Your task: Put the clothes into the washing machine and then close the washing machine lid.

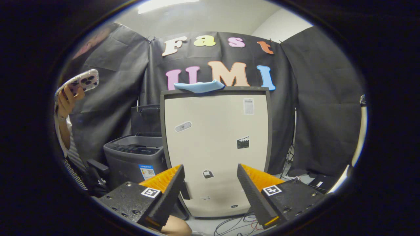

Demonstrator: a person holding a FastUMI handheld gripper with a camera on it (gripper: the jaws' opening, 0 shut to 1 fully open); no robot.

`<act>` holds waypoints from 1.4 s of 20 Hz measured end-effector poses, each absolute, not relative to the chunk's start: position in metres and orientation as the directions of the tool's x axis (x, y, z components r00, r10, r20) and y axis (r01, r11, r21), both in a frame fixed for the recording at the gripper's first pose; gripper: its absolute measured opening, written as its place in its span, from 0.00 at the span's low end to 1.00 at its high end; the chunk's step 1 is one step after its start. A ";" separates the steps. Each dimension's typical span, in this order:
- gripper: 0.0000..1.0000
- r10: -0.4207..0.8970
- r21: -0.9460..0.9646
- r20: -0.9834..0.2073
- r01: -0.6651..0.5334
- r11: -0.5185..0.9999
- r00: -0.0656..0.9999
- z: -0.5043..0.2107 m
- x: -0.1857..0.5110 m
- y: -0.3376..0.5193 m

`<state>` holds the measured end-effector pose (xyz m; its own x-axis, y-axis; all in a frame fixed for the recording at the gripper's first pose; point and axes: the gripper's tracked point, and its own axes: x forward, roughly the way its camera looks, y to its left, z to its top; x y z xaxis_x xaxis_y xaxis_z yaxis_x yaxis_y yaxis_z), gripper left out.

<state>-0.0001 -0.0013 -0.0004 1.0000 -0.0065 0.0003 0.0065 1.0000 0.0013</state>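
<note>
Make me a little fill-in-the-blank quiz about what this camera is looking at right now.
1. The blue cloth lies on the ____ edge of the tall beige machine.
2. The gripper has its fingers ____, with nothing between them.
3. The grey washing machine beside the beige one has its lid ____.
4. The person's hand holds up a ____.

Missing words: top; open; raised; phone

gripper (210,193): two wedge-shaped fingers w/ ribbed inner faces, spread apart w/ nothing between. each finger is mounted on a black textured block studded w/ screws; a square b/w marker is stuck on each block. at the side, a person's striped top w/ pale sleeve (68,124) is seen.
</note>
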 end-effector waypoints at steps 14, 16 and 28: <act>0.98 -0.004 -0.001 -0.003 0.004 1.000 1.000 -0.001 0.000 0.001; 0.98 0.001 -0.004 -0.001 -0.001 1.000 1.000 -0.001 0.000 0.002; 0.98 -0.010 0.002 -0.004 0.010 1.000 1.000 -0.001 0.000 -0.001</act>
<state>-0.0002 -0.0005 -0.0011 0.9999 -0.0104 -0.0042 0.0104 0.9999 0.0018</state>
